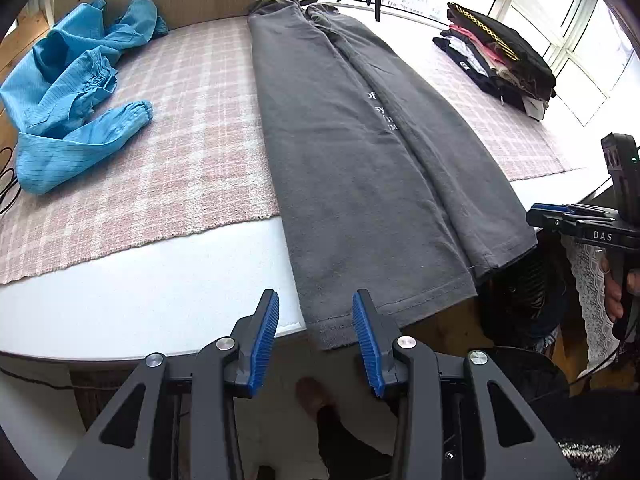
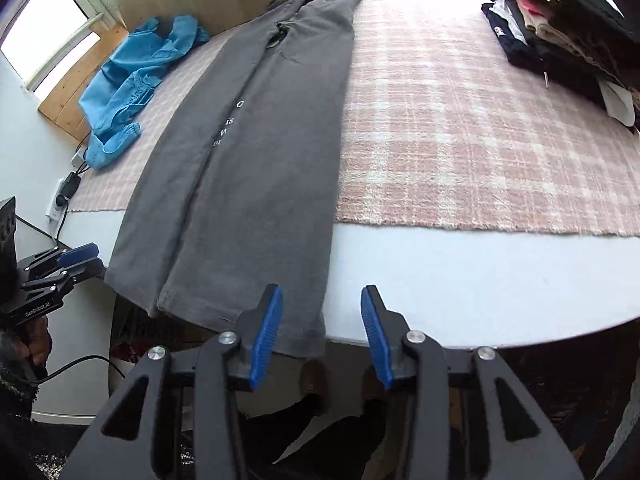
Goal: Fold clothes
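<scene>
Left gripper (image 1: 315,332): held level just off the table's near edge, pointing toward 12 o'clock along the garment; jaws apart, nothing between the blue pads (image 1: 262,344); the hem's left corner lies just ahead between the fingertips, apart from them.
Right gripper (image 2: 322,334): same low, forward pose at the near edge; jaws apart and empty; the hem's right corner hangs over the edge just ahead of its left finger; in the left view it shows side-on at 3 o'clock, gripped by a hand (image 1: 618,288).
Grey garment (image 1: 360,152): folded lengthwise into a long strip, running from 6 to 12 o'clock across the pink plaid blanket (image 1: 192,112) and white table (image 1: 140,300); hem overhanging the near edge.
Blue garment (image 1: 76,92): crumpled at 10 o'clock.
Folded pile (image 1: 500,56): stacked at 2 o'clock.
</scene>
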